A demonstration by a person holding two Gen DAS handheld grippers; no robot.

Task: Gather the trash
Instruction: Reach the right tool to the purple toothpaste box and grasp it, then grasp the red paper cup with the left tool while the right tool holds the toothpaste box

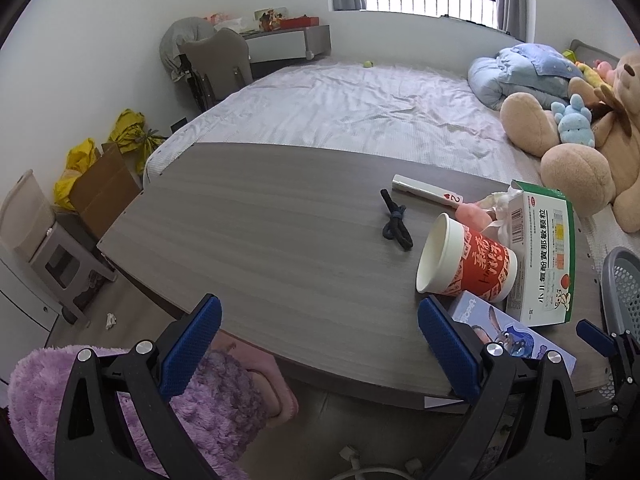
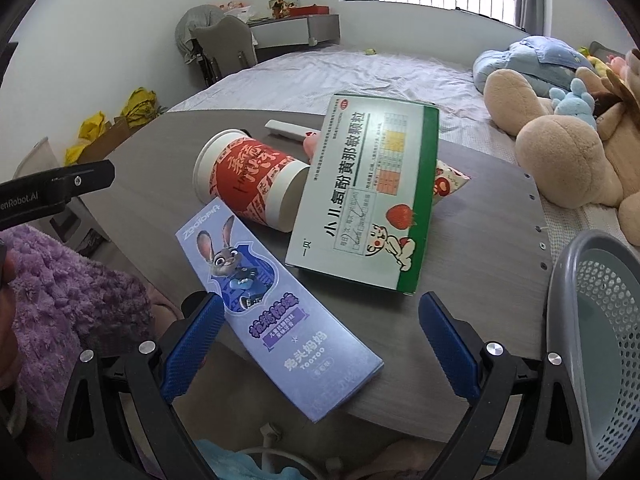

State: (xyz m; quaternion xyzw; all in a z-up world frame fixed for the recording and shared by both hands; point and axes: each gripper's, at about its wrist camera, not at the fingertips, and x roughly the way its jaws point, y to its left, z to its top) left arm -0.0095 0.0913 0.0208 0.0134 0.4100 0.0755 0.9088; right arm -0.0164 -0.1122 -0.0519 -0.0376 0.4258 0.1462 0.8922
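Observation:
On the grey wooden table (image 1: 260, 240) a red-and-white paper cup (image 1: 464, 264) (image 2: 248, 178) lies on its side. Beside it stands a green-and-white medicine box (image 1: 540, 256) (image 2: 372, 196), tilted. A long lilac rabbit-print box (image 2: 276, 312) (image 1: 508, 332) lies at the table's near edge. Crumpled tissue (image 1: 500, 204) and a pink item sit behind the cup. My left gripper (image 1: 320, 348) is open over the table's front edge, left of the cup. My right gripper (image 2: 320, 352) is open, the lilac box lying between its fingers, untouched. A grey mesh basket (image 2: 600, 320) (image 1: 624, 288) stands at the right.
A black hair tie (image 1: 394, 224) and a white folded fan (image 1: 424, 192) lie mid-table. Behind the table is a bed (image 1: 360, 108) with plush toys (image 1: 580, 152) and a blue quilt. A purple fuzzy sleeve (image 1: 140, 392) is at lower left. Stool and yellow bags stand left.

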